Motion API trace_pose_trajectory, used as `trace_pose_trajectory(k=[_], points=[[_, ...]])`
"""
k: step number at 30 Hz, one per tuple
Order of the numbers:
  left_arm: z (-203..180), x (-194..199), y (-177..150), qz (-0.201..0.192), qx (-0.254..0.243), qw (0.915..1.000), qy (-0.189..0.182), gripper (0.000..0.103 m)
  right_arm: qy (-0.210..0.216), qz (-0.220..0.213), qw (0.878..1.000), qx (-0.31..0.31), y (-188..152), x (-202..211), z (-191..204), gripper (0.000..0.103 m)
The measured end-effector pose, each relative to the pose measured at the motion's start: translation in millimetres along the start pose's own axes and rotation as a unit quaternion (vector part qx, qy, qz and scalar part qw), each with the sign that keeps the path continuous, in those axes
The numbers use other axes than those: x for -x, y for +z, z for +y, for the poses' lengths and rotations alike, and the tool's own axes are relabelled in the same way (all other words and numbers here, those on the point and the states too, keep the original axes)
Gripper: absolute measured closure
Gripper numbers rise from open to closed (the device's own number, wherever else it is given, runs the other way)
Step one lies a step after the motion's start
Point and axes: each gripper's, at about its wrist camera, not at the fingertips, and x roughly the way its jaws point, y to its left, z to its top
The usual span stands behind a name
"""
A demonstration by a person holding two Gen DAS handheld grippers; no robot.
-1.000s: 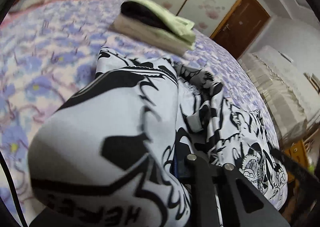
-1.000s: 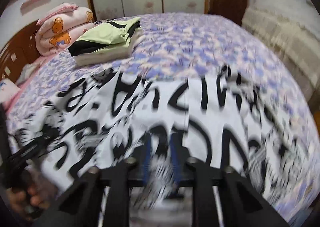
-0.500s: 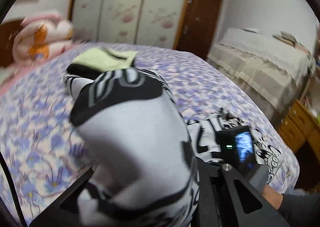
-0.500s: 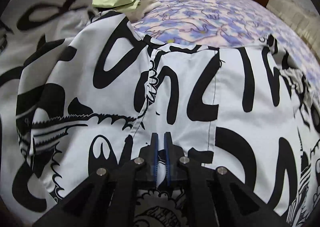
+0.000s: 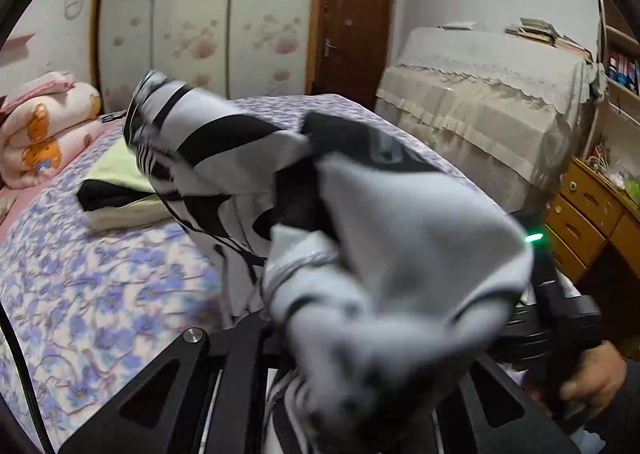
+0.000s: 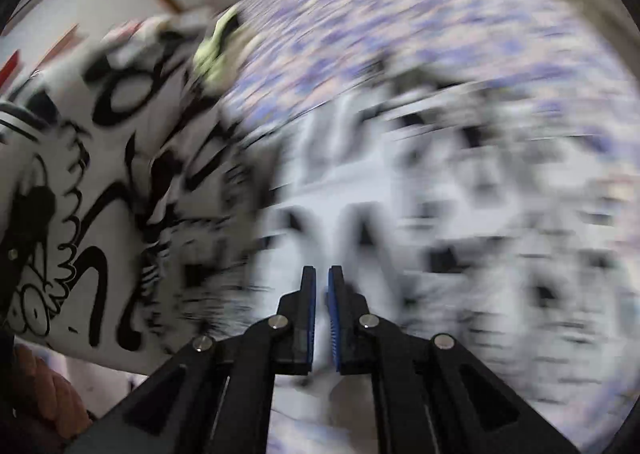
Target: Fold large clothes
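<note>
A large white garment with black cartoon print (image 5: pixel 392 238) hangs bunched over my left gripper (image 5: pixel 332 338), which is shut on it above the bed; the cloth hides the fingertips. In the right wrist view the same garment (image 6: pixel 80 189) rises in a lifted fold at the left and lies blurred across the bed ahead. My right gripper (image 6: pixel 322 294) has its blue pads nearly together, pinching the garment's near edge. In the left wrist view the right gripper's body with a green light (image 5: pixel 536 238) sits at the cloth's far right, held by a hand (image 5: pixel 592 378).
A purple floral bedsheet (image 5: pixel 100 294) covers the bed. A folded stack of green, black and cream clothes (image 5: pixel 116 189) lies toward the headboard, beside a rolled pink bear quilt (image 5: pixel 40 129). A cloth-covered cabinet (image 5: pixel 480 101) and wooden drawers (image 5: pixel 580 221) stand to the right.
My left gripper has risen and rolled, carrying the garment up off the bed. The right gripper has swept sideways fast, and its view is now blurred.
</note>
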Motion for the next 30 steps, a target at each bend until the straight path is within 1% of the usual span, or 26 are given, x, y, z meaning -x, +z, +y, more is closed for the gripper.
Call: trace_pose_trajectory(k=[3,5,8,10,11,12,14,15,17,18,19,20,21,22,23,24,26,29,30], points=[[-42.2,-21.7,8.6,0.006,-0.011,0.9996,-0.024,0.093,-0.043,-0.05,0.997,-0.034,-13.0,45.6,-46.0,0.097],[-76.9,-41.0,9.1,0.014,-0.018,0.9986,-0.047,0.093,-0.072,-0.082,0.992,-0.062,-26.5,69.6,-76.3,0.097],[-120.2,-71.0,-1.7,0.029,-0.038,0.9963,-0.071,0.091,-0.097,-0.102,0.985,-0.103,-47.5,86.1,-114.8,0.097],[-147.2,-99.4,-23.5,0.053,-0.073,0.994,-0.062,0.089,-0.103,-0.097,0.98,-0.139,-63.2,86.5,-139.4,0.097],[-160.2,-117.7,-39.7,0.073,-0.096,0.9913,-0.052,0.089,-0.105,-0.091,0.977,-0.162,-72.6,83.8,-152.9,0.097],[-167.5,-129.2,-51.0,0.091,-0.11,0.9886,-0.049,0.086,-0.105,-0.085,0.975,-0.175,-76.5,80.6,-160.5,0.097],[-177.4,-150.9,-73.8,0.134,-0.146,0.9796,-0.034,0.082,-0.102,-0.068,0.972,-0.2,-84.5,73.9,-174.1,0.097],[-180.4,-155.5,-81.3,0.145,-0.164,0.9754,-0.029,0.078,-0.1,-0.061,0.972,-0.206,-87.9,70.8,-176.6,0.097],[-184.6,-149.6,-83.8,0.136,-0.187,0.9724,-0.031,0.071,-0.095,-0.053,0.973,-0.204,-92.3,68.3,-175.8,0.097],[-183.5,-144.0,-81.8,0.136,-0.19,0.9715,-0.04,0.062,-0.094,-0.052,0.974,-0.201,-92.3,69.4,-173.9,0.096],[-181.7,-139.3,-78.8,0.145,-0.187,0.97,-0.055,0.046,-0.092,-0.053,0.975,-0.196,-90.9,71.0,-170.5,0.094],[-178.6,-133.9,-75.9,0.161,-0.179,0.9675,-0.076,0.036,-0.09,-0.058,0.976,-0.19,-88.6,73.7,-164.9,0.09],[-174.7,-130.3,-71.2,0.171,-0.17,0.9657,-0.096,0.025,-0.088,-0.062,0.976,-0.187,-85.6,75.1,-163.1,0.079],[-170.1,-120.6,-67.5,0.175,-0.156,0.9645,-0.122,0.025,-0.085,-0.069,0.977,-0.185,-86.0,82.4,-164.0,0.075],[-166.8,-110.0,-63.7,0.176,-0.147,0.9636,-0.138,0.025,-0.086,-0.075,0.977,-0.182,-83.7,86.9,-161.7,0.075],[-162.8,-101.5,-60.4,0.175,-0.143,0.9636,-0.142,0.025,-0.087,-0.08,0.977,-0.179,-80.6,94.0,-157.8,0.075],[-147.5,-81.2,-54.7,0.167,-0.127,0.9674,-0.142,0.025,-0.066,-0.091,0.978,-0.178,-76.7,104.3,-153.3,0.073],[-119.5,-56.9,-48.7,0.152,-0.092,0.9754,-0.13,0.025,-0.029,-0.108,0.979,-0.173,-68.5,120.6,-142.5,0.065],[-108.4,-51.2,-46.2,0.148,-0.082,0.978,-0.122,0.025,-0.02,-0.108,0.98,-0.167,-65.7,122.4,-138.7,0.06]])
